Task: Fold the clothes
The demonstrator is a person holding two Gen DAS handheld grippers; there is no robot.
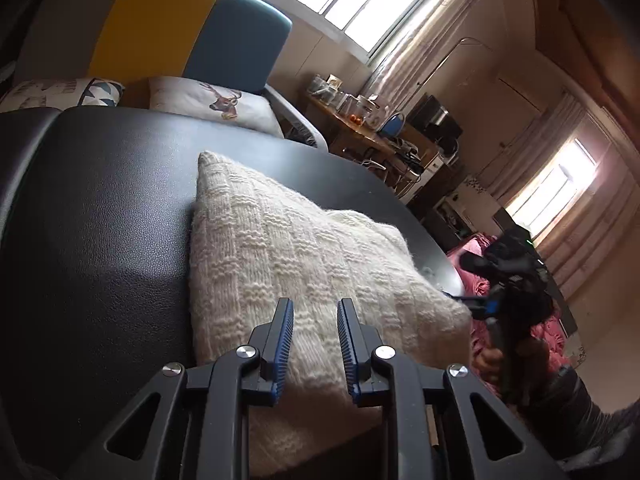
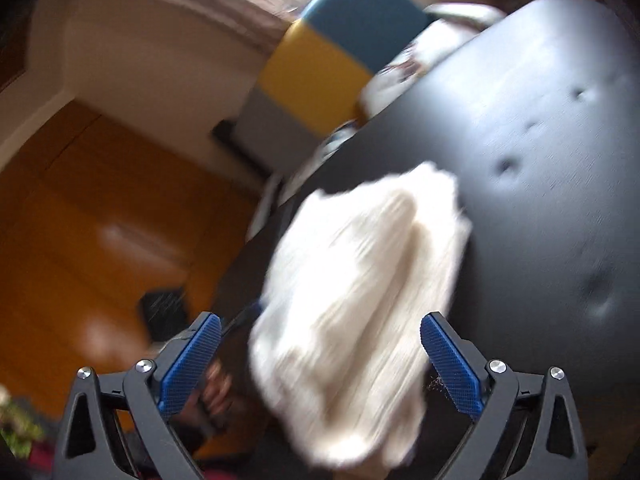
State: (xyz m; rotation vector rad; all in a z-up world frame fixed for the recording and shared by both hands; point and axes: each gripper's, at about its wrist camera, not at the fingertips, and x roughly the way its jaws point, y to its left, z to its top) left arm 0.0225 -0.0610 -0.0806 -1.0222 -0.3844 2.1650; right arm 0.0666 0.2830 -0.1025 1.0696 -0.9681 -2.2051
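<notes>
Straight ahead of the left tongs (image 1: 314, 312) lies the folded knit (image 1: 304, 256) on the black surface (image 1: 100, 220) — long axis running away from them. Both tongs gape, empty; the right tongs (image 2: 320, 344) straddle its near edge, blurred.

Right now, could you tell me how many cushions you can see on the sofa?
2: a geometric-print cushion at the left and a deer-print cushion beside it, below the sofa backrest. Others may be hidden behind the black table.

Folded cream knit (image 1: 304, 256) on black table (image 1: 100, 208)
</notes>
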